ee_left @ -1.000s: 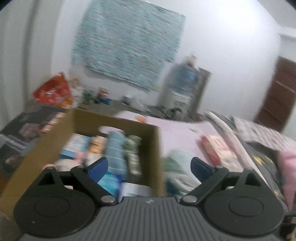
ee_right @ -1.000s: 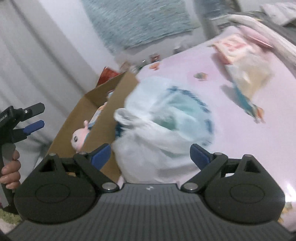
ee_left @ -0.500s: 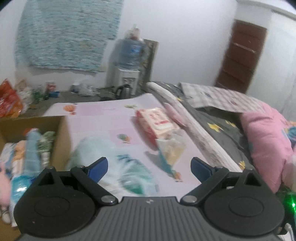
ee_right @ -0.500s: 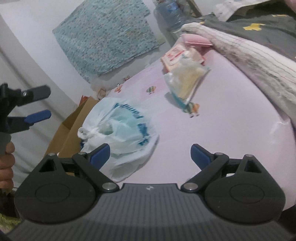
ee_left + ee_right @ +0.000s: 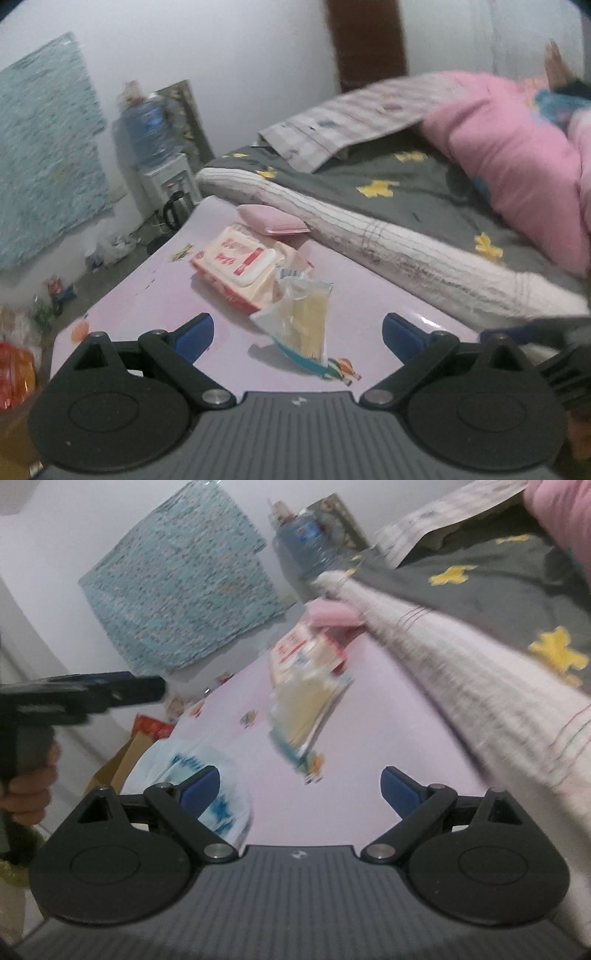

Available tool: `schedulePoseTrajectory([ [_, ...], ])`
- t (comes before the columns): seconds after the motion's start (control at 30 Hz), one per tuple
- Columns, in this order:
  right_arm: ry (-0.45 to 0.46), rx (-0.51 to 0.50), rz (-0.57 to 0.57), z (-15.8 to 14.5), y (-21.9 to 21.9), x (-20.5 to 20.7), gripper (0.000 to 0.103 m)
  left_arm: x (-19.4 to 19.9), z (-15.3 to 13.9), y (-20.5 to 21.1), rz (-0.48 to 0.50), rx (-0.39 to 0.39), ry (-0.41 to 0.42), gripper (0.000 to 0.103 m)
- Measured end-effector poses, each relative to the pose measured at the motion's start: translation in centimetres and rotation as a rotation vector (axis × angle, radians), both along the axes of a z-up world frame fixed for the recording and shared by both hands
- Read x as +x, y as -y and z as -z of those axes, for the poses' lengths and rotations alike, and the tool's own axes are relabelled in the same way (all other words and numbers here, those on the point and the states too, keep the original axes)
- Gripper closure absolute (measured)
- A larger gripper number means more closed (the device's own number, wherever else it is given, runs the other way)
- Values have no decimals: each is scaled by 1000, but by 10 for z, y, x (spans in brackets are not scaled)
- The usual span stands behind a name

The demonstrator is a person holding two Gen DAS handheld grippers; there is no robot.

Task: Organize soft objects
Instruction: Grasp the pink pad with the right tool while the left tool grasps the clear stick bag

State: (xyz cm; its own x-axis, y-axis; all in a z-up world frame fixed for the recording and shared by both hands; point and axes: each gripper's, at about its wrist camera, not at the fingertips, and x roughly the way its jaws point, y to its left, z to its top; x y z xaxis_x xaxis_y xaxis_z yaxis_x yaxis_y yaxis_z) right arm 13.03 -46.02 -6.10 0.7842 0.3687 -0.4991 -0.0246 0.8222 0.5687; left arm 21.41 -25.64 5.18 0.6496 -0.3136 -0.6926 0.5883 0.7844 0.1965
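Both grippers, left (image 5: 297,332) and right (image 5: 299,786), swung toward the clear packet (image 5: 303,317), jaws apart

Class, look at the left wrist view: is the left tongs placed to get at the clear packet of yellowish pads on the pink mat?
Probably yes. The left tongs are open, and the clear packet lies between and just ahead of them on the pink mat, nothing covering it; only the wipes pack touches its far end.
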Motion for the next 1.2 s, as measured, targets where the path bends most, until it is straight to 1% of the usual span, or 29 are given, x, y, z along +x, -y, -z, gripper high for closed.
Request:
schedulePoseTrajectory([
  [0.1,-10,14,47,2,19,4,8,26,20,19,46,43,-65,4],
  [0.2,-22,25,84,1,36,16,8,53,44,36,50,92,-124,4],
  [0.3,-12,29,107,-12,54,35,8,76,64,46,43,134,-144,4],
  [0.37,3,58,102,-26,66,53,8,91,75,50,22,149,-162,4],
  [0.43,10,86,71,-39,75,73,6,102,83,54,20,152,-187,4],
  [0.5,-7,100,12,-51,79,107,4,112,91,60,22,167,-205,4],
  [0.57,-22,86,-59,-61,76,146,3,120,101,65,16,187,-219,6],
  [0.6,-29,71,-92,-62,74,167,3,124,106,67,9,192,-232,8],
  [0.67,-51,48,-120,-64,67,205,2,130,114,68,-11,195,-263,12],
  [0.73,-92,9,-153,-59,60,251,2,137,122,66,-38,197,-285,19],
  [0.8,-121,-56,-171,-52,48,287,2,143,128,64,-52,202,-305,23],
  [0.93,-173,-168,-202,-34,24,349,2,152,133,58,-68,163,-337,23],
  [1.07,-222,-252,-217,-15,6,399,2,151,137,58,-65,170,-338,23],
  [1.17,-269,-266,-226,1,-4,427,2,152,143,55,-72,167,-363,24],
  [1.2,-289,-266,-223,6,-7,437,2,154,146,53,-78,164,-383,26],
])
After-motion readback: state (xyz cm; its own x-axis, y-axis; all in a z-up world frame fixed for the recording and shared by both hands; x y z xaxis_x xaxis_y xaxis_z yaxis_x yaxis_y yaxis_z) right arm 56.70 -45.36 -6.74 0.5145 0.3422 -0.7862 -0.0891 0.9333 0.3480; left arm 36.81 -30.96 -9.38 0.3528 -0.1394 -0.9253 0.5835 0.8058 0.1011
